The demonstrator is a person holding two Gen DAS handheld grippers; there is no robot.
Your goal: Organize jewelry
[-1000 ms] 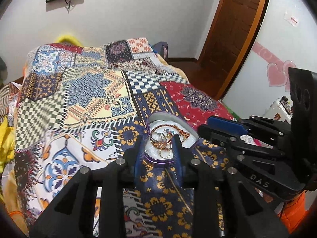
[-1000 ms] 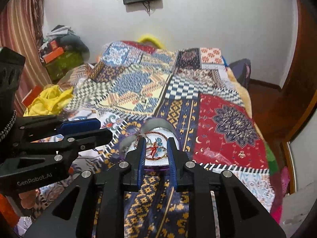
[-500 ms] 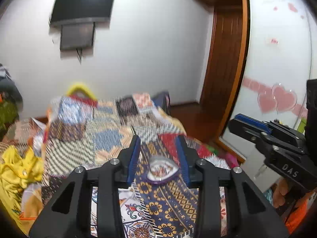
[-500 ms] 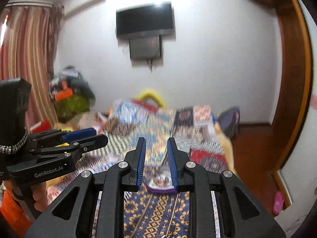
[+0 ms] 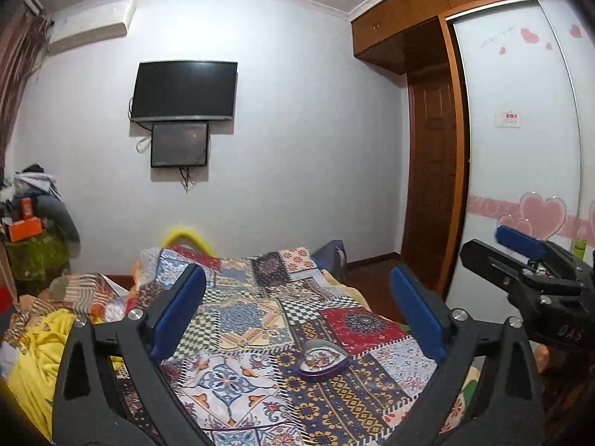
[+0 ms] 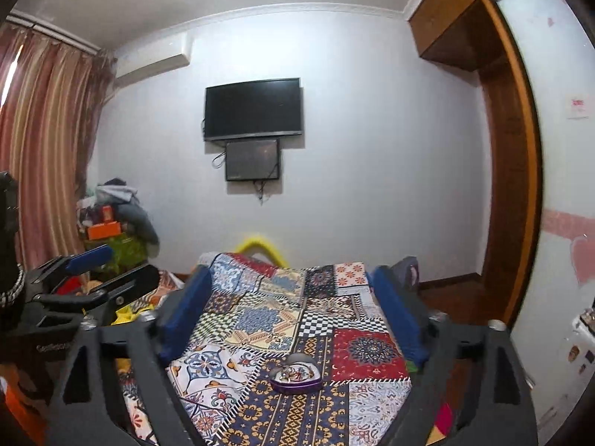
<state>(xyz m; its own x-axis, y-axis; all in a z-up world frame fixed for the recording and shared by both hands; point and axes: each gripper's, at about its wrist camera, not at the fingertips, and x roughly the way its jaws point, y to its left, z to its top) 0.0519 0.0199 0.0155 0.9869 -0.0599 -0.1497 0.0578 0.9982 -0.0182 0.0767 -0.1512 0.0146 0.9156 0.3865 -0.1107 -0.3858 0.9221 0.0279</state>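
Left gripper [image 5: 297,316], right gripper [image 6: 293,308]: fingers now spread wide, empty, raised well clear since a second ago | heart-shaped jewelry box [image 5: 322,359]: lid open, pieces inside, on patchwork bedspread [image 5: 241,319] | judged: placing done, withdrawal.

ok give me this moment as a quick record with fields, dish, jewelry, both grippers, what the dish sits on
dish: heart-shaped dish, purple rim, untouched
jewelry: small tangle inside the dish, pieces too small to tell apart
surface: patchwork bedspread
left gripper: open, empty, raised above the bed
right gripper: open, empty, raised above the bed
background: wall TV, wooden door
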